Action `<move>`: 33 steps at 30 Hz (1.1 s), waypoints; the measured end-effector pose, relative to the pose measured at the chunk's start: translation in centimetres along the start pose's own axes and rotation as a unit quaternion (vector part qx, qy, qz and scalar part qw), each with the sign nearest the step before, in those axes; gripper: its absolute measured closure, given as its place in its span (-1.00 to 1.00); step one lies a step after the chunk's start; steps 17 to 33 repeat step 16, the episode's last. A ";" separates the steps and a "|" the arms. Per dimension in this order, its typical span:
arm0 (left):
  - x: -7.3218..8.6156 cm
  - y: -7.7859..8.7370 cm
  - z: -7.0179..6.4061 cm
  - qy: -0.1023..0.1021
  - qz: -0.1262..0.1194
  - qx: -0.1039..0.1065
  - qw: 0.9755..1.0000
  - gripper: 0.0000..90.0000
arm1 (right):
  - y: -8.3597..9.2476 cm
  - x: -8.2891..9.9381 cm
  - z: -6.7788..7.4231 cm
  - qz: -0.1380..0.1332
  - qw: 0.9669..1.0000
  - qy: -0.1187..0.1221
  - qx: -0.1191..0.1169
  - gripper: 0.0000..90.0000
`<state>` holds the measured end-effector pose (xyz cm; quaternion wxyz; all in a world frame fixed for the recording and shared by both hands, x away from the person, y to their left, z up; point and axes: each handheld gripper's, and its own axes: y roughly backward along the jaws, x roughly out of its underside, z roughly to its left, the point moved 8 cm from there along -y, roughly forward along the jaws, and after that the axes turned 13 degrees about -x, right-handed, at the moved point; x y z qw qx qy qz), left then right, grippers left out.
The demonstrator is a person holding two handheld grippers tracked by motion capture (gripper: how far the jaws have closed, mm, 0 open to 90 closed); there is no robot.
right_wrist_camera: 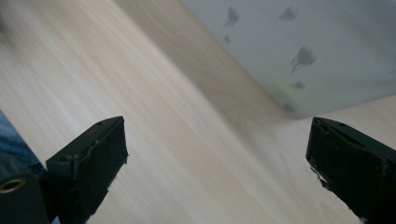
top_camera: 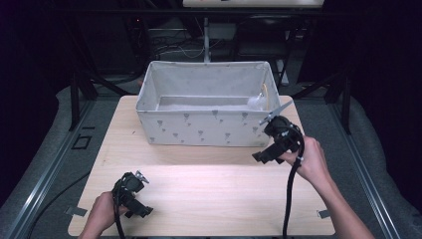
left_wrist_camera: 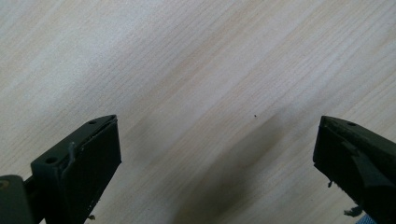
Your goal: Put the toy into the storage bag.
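The pale grey fabric storage bin with small printed motifs [top_camera: 206,119] stands at the far middle of the light wooden table [top_camera: 209,194]; something whitish, perhaps crumpled plastic, lies in its right end. The right gripper [top_camera: 259,155], jaws wide and empty, hangs just beside its right front corner. The left gripper [top_camera: 140,175] hovers open near the table's front left.

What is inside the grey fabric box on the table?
Inside the fabric box, at its right end, lies a crumpled clear item, perhaps plastic. The rest of the visible floor looks bare. The near wall hides the front strip of the floor.
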<state>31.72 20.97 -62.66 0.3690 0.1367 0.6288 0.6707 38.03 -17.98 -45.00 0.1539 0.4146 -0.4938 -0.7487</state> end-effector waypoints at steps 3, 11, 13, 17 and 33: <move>-0.1 0.0 -0.1 0.001 0.000 0.001 1.000 -0.98 | -1.5 1.8 0.6 0.009 1.000 -0.006 -0.004 -0.89; 0.0 0.0 -0.1 -0.003 0.002 0.001 1.000 -0.98 | -5.5 5.9 1.5 -0.014 0.998 -0.049 -0.032 -0.88; -0.1 0.0 -0.2 -0.001 0.002 0.002 1.000 -0.98 | -6.5 6.6 1.4 -0.011 0.998 -0.051 -0.027 -0.89; -0.1 0.0 -0.2 -0.007 0.002 0.001 1.000 -0.98 | -7.9 7.5 1.2 0.003 0.999 -0.046 -0.020 -0.89; -0.1 0.0 -0.2 -0.007 0.002 0.001 1.000 -0.98 | -7.9 7.5 1.2 0.003 0.999 -0.046 -0.020 -0.89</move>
